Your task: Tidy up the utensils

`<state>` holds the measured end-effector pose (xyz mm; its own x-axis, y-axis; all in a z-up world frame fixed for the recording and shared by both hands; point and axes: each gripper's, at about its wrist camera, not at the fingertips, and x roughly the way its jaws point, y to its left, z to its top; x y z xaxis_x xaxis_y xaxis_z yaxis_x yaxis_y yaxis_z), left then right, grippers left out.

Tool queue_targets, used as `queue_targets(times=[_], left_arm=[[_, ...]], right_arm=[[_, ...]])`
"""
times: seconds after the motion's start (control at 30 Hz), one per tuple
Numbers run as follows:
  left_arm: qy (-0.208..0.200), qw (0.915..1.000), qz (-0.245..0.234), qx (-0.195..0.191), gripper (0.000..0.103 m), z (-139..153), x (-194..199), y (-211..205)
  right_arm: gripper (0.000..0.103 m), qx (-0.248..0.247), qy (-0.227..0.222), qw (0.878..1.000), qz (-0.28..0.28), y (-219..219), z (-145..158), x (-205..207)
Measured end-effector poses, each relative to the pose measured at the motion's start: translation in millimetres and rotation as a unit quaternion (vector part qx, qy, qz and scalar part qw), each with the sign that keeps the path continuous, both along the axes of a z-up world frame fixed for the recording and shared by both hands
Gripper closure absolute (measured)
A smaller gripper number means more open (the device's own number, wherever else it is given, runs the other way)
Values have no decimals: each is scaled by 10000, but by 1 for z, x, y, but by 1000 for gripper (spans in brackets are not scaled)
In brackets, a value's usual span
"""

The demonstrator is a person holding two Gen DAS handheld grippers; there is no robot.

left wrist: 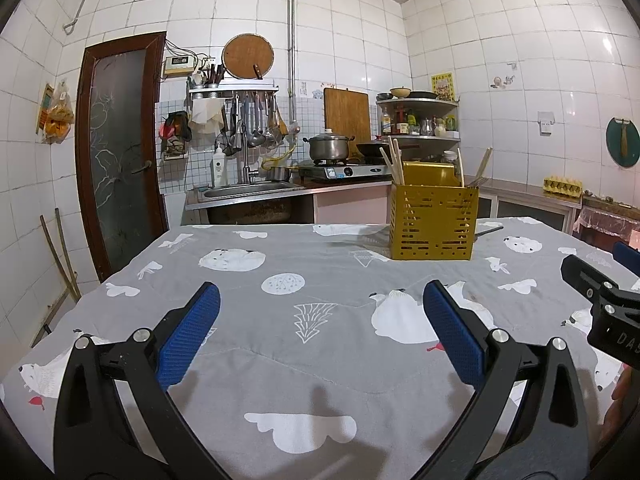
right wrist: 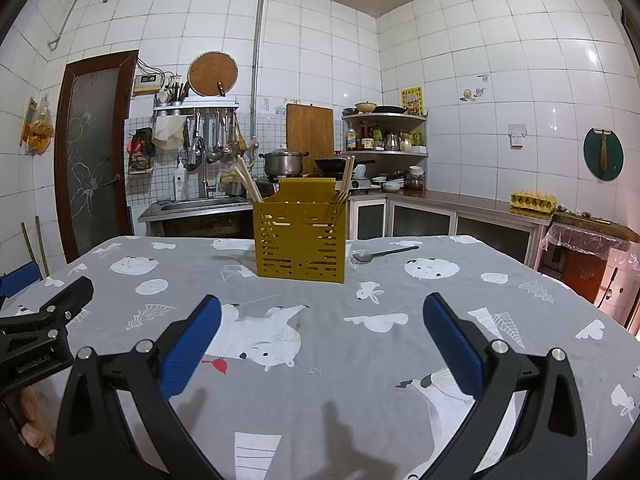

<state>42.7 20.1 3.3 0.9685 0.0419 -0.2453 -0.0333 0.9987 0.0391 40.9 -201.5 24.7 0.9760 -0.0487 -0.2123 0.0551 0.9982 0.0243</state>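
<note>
1. Presently, the spoon lies flat on the tablecloth, just right of the holder; metal bowl toward the holder, dark handle pointing right.
2. Holder: yellow, slotted walls, upright at the far middle of the table. Chopsticks lean out at its left corner, more chopsticks at its right corner.
3. Left gripper: blue pads spread wide, nothing between them, low over the near cloth, well short of the holder.
4. Right gripper: likewise spread and empty, well short of the spoon.
5. Background: sink, pot, egg tray on the counter.
</note>
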Motion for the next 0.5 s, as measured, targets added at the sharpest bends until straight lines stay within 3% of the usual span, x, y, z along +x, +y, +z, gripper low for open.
queue_targets(times=[0.5], left_arm=[[5, 10000, 4, -9, 5, 1, 0, 1]], right_arm=[[4, -4, 7, 10000, 2, 1, 0, 0]])
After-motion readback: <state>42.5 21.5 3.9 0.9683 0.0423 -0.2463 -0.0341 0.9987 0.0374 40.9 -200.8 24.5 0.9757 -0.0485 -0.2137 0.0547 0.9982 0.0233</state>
